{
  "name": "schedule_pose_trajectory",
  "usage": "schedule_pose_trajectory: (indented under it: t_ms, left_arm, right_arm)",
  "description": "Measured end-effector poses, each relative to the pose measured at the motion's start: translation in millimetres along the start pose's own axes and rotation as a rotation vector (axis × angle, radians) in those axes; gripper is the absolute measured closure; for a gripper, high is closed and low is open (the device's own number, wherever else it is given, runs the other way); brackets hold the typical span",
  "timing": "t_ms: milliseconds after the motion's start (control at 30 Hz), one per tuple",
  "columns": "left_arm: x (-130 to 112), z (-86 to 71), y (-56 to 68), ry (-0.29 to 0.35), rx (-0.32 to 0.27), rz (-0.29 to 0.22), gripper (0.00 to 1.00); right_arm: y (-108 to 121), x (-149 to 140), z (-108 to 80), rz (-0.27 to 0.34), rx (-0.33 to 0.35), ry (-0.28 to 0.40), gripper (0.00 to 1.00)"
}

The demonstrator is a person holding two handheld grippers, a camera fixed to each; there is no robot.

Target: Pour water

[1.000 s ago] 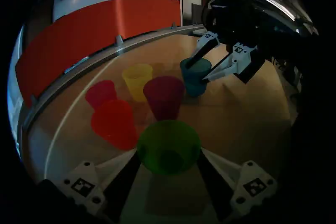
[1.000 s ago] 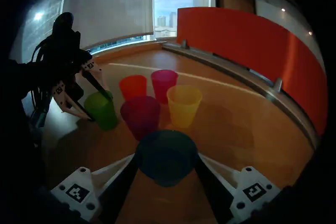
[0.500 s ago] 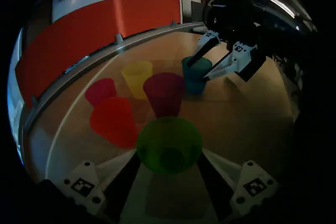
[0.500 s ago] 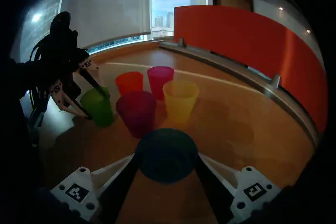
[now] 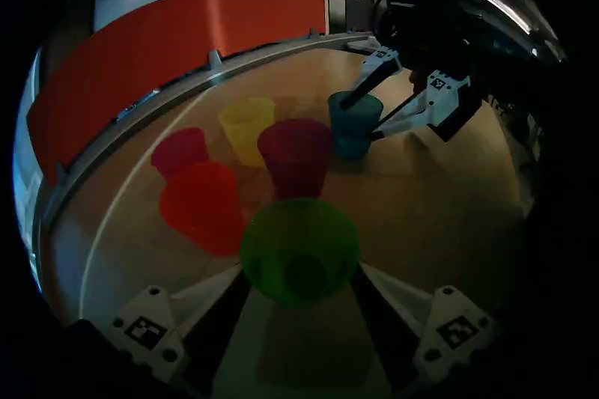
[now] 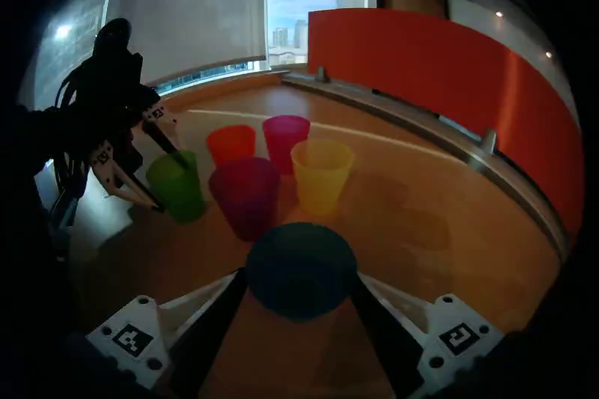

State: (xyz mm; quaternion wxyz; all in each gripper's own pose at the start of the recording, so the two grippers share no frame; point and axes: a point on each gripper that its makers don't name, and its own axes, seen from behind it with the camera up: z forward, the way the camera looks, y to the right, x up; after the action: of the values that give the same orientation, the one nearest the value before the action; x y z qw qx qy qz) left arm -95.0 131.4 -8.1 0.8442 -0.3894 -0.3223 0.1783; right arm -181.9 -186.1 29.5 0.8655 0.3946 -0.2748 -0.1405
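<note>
Left gripper view: green cup (image 5: 299,245) clamped in left tongs (image 5: 299,269), both fingers pressing its sides. Right gripper view: teal cup (image 6: 301,268) gripped by right tongs (image 6: 298,275). Maroon cup (image 5: 294,156), red cup (image 5: 201,204), pink cup (image 5: 180,152), yellow cup (image 5: 245,126) clustered between them on wooden surface (image 5: 427,204).

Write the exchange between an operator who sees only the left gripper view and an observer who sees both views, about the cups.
Operator: What lies behind me?
Observer: A window showing sky and towers.
Operator: Who holds the left gripper on the green cup?
Observer: An arm in a dark sleeve.
Operator: And the teal cup?
Observer: Seen from the right gripper, its inside looks dark; water cannot be made out.
</note>
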Motion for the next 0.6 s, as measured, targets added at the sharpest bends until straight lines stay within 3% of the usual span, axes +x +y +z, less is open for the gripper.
schedule_pose_trajectory:
  t_ms: [133,367,600]
  left_arm:
    - [-2.3,-2.8,-2.9,-0.008,0.015,-0.011,0.02]
    - [-8.4,-15.9,-7.9,-0.011,0.047,-0.043,0.02]
    - [-16.1,-35.4,-12.3,-0.005,0.080,-0.106,0.02]
  right_arm:
    - [-1.0,-2.6,-5.4,0.006,-0.004,-0.002,0.00]
    - [-4.3,-7.9,-20.4,0.017,-0.015,0.004,0.00]
    - [-9.8,-12.4,-38.0,0.042,-0.025,0.019,0.00]
